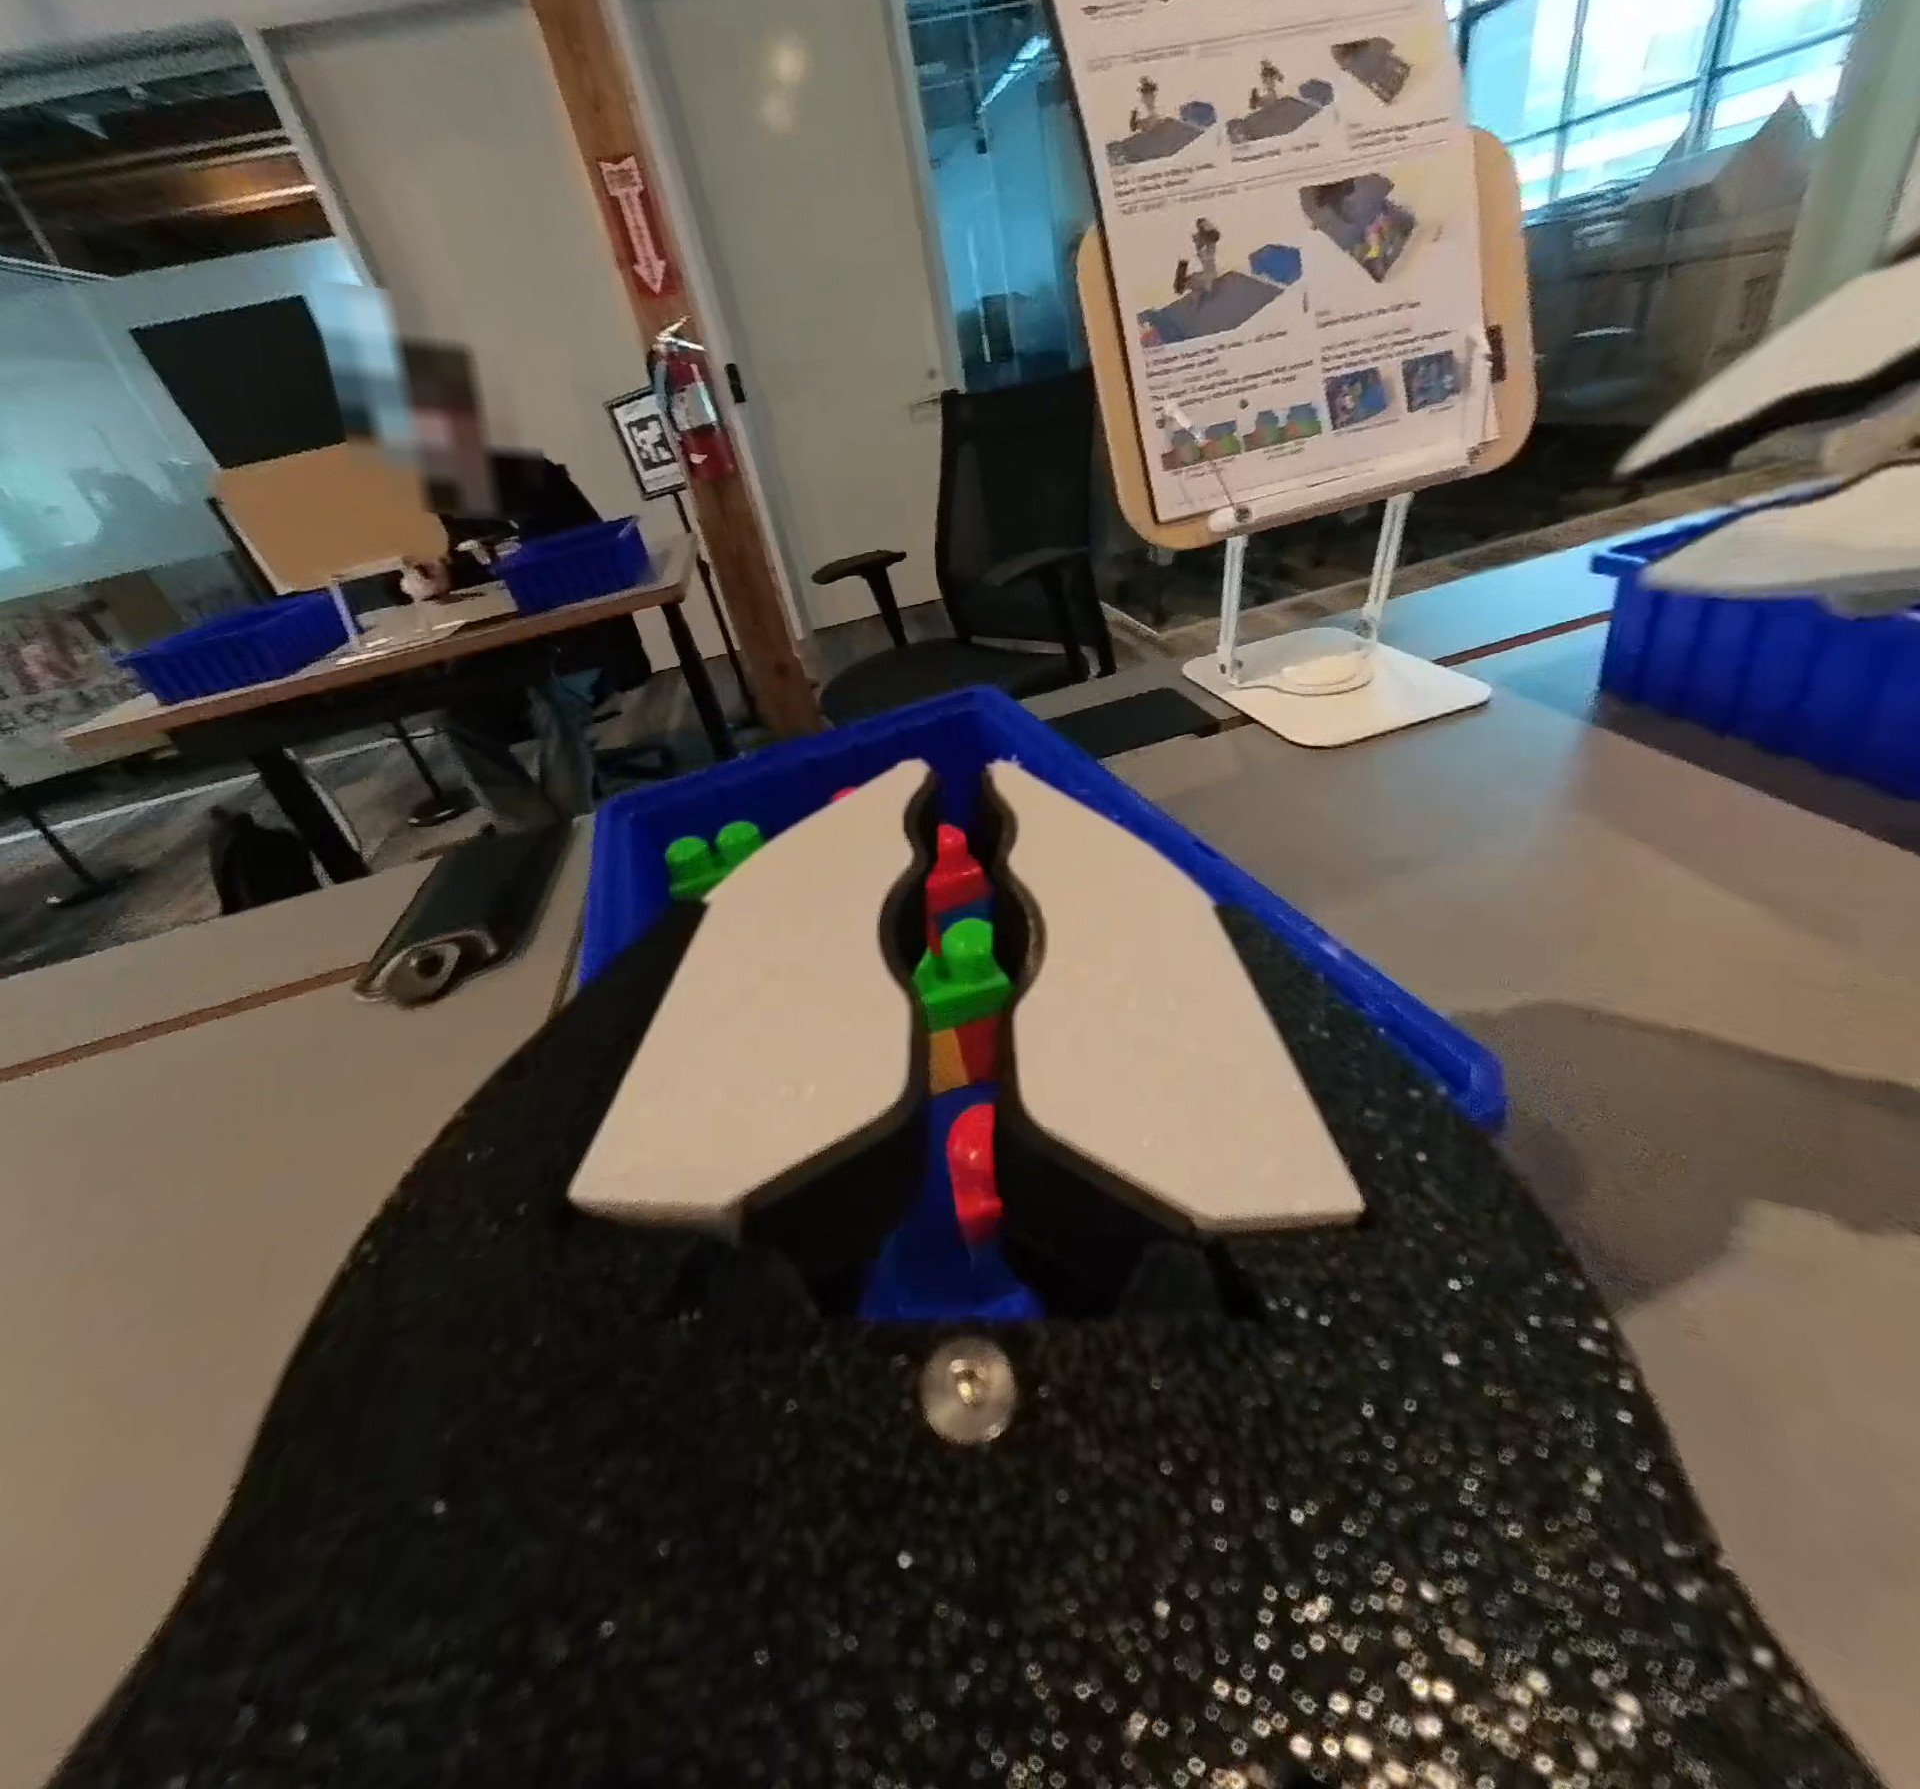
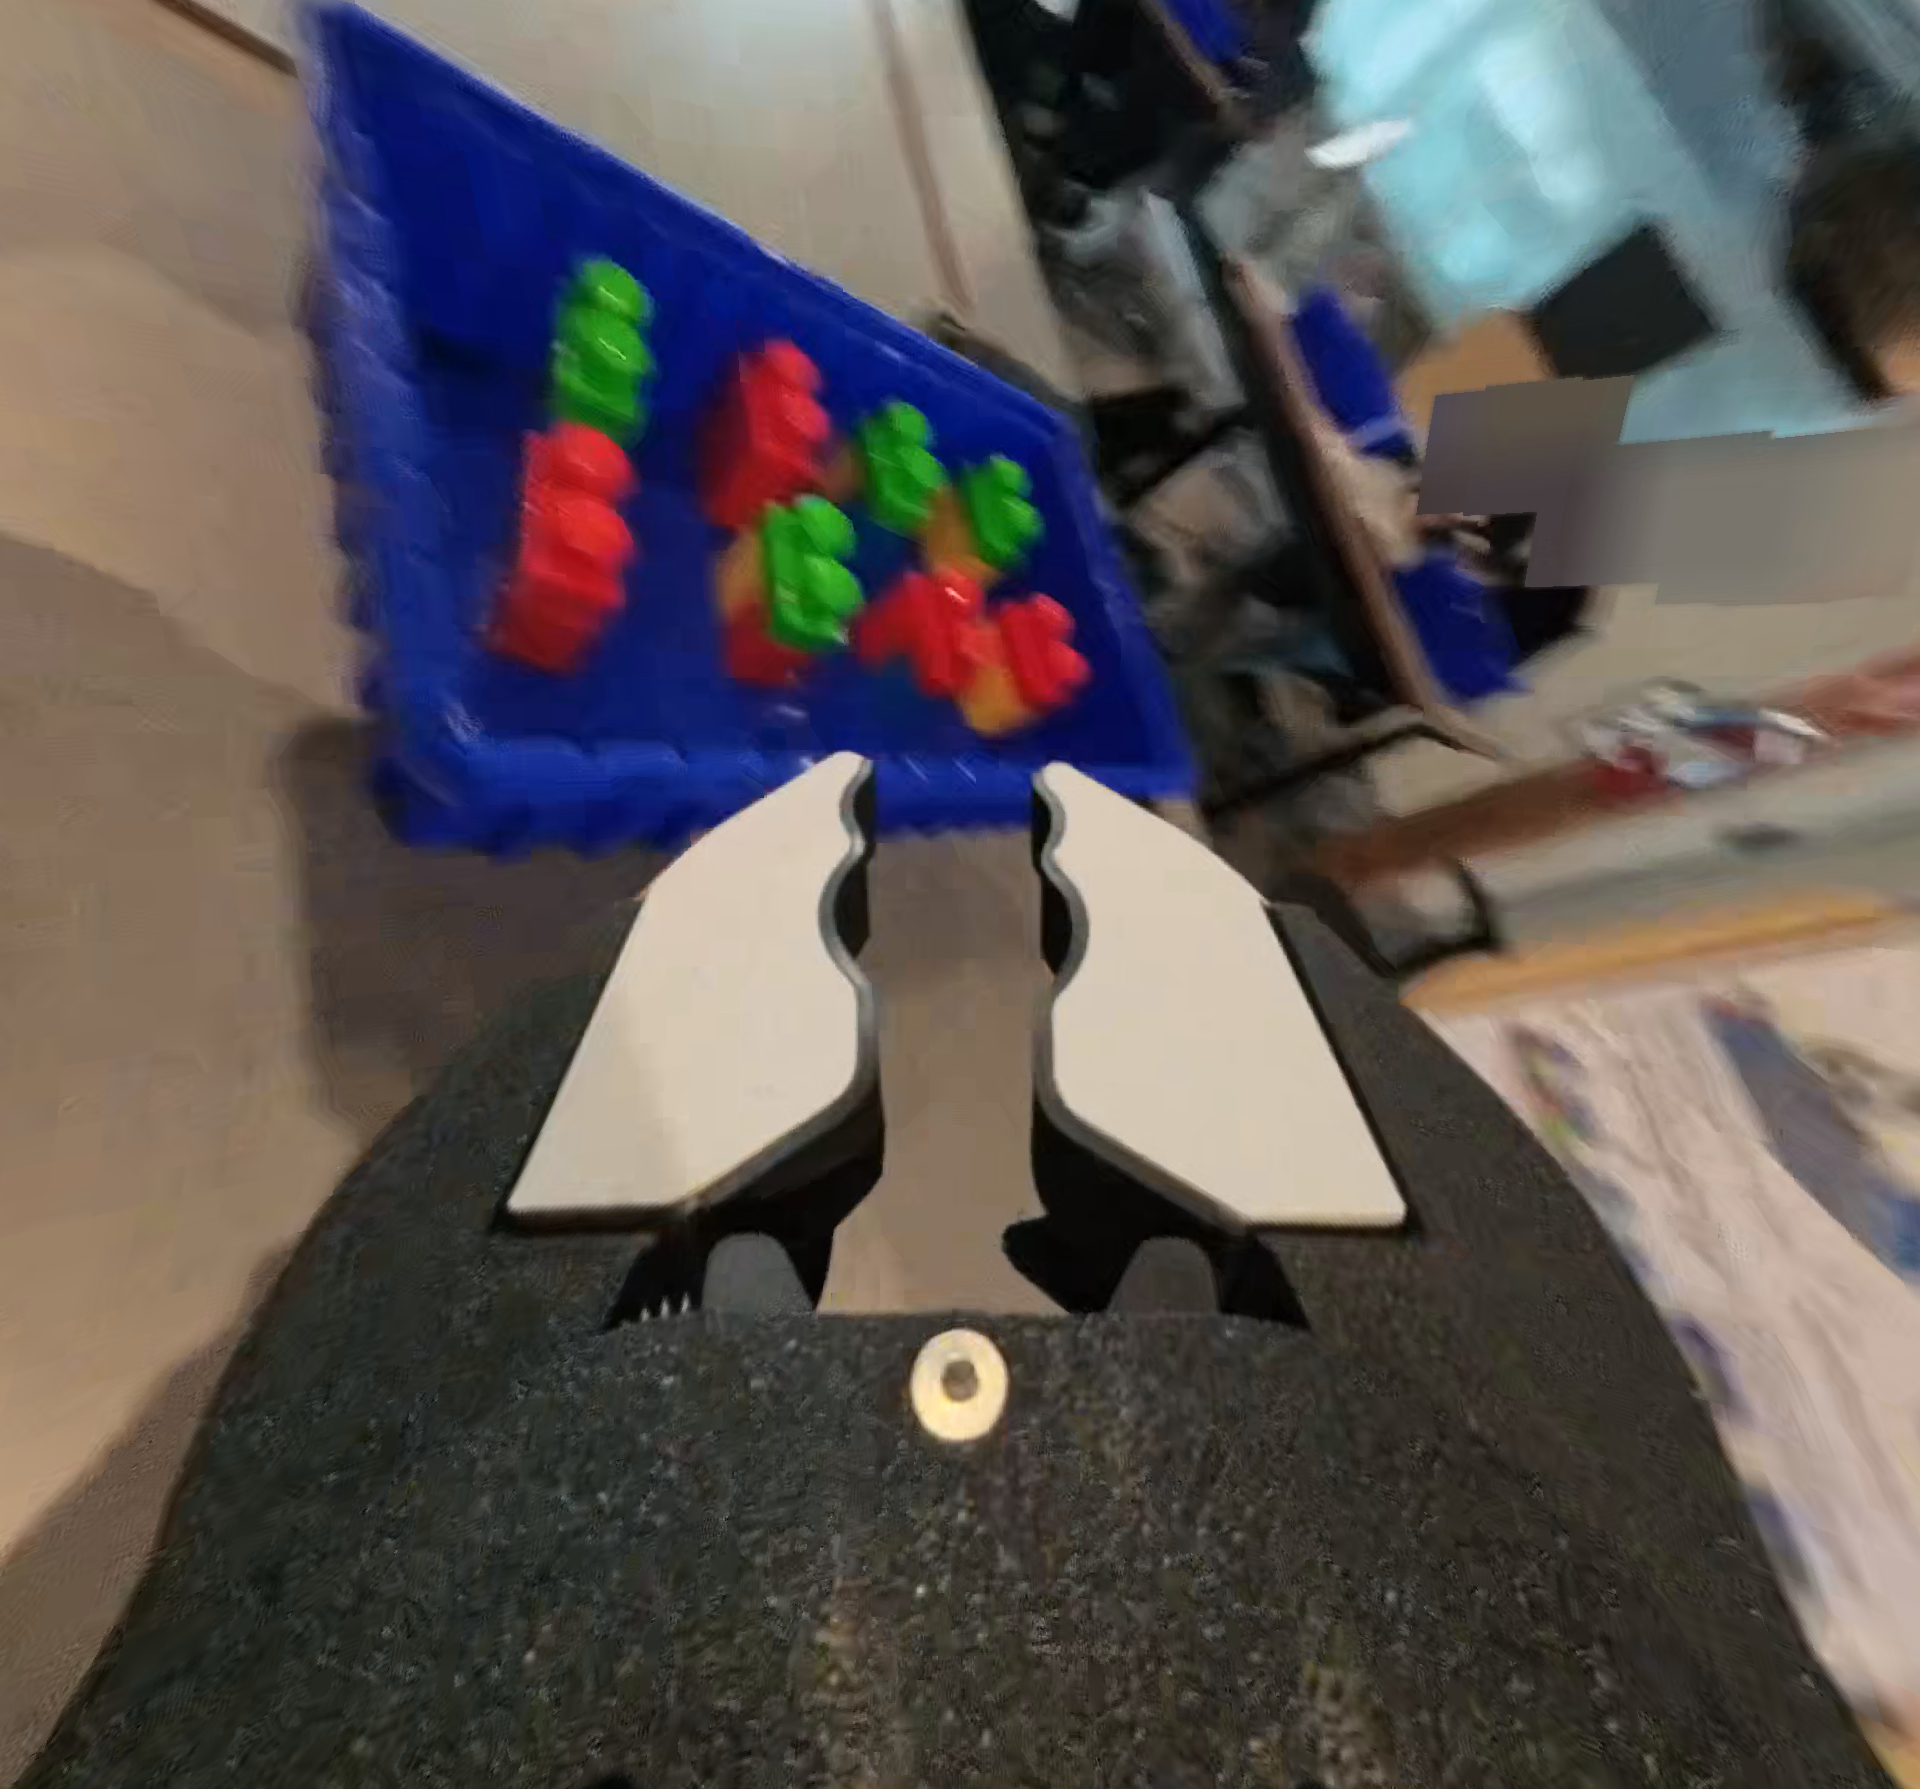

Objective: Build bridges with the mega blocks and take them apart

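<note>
— So, where's the left gripper (image 1: 961,794)?

— Over the blue bin (image 1: 1351,970), fingers nearly together, only a narrow gap. Thru the gap: a green block (image 1: 961,981), red block (image 1: 951,872) behind it, another red one (image 1: 975,1178) closer in. Can't tell if it's pinching anything; the blocks look to lie below the fingers, not btwn them.

— And the right gripper (image 2: 951,783)?

— Released, fingers clearly apart, nothing btwn them but grey table (image 2: 156,492). It sits just short of the bin's (image 2: 436,181) near wall. View is very blurred, though.

— Blocks in there?

— Yes, all inside the bin: a green block (image 2: 603,352) touching a red stack (image 2: 566,544) on the left, plus a jumble of red, green and prob. orange pieces (image 2: 904,544) to the right.

— Anything else?

— Instruction sheet on a stand (image 1: 1299,212) farther back on the table, second blue bin (image 1: 1766,648) at right.
</note>
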`<action>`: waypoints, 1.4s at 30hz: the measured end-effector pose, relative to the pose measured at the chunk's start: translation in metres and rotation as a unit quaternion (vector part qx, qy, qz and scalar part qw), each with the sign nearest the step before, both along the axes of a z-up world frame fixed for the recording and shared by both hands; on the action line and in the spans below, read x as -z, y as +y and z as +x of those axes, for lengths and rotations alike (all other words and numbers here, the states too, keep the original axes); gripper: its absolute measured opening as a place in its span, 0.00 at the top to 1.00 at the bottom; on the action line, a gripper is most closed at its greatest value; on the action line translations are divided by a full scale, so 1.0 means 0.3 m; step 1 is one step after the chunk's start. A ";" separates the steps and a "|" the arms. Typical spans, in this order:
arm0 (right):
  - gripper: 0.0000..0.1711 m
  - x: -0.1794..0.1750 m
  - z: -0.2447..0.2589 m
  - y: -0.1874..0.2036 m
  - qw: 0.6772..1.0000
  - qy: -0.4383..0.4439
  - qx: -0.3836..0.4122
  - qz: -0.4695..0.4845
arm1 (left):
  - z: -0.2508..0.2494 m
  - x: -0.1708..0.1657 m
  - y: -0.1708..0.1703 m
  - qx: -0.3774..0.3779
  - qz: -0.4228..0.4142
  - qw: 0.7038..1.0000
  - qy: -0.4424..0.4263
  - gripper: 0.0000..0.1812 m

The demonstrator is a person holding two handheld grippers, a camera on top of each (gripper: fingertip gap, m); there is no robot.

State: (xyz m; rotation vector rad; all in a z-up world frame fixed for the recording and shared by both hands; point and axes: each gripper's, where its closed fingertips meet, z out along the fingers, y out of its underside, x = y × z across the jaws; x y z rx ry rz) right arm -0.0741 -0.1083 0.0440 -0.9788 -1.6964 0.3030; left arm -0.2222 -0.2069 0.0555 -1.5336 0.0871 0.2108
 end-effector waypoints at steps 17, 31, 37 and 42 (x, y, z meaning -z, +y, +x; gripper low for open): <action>0.59 0.518 -0.505 -0.143 0.899 -0.349 -0.133 -0.227 | -0.187 0.027 0.020 -0.087 0.162 0.982 -0.048 0.96; 0.71 0.449 -0.643 -0.201 0.923 -0.183 -0.257 -0.221 | -0.170 0.070 0.084 -0.101 0.129 0.986 0.007 0.99; 0.75 0.401 -0.667 -0.188 0.940 -0.116 -0.261 -0.187 | -0.193 0.066 0.075 -0.105 0.137 0.985 -0.001 0.99; 0.76 0.301 -0.693 -0.165 0.948 -0.012 -0.254 -0.192 | -0.202 0.078 0.084 -0.107 0.131 0.986 -0.003 0.99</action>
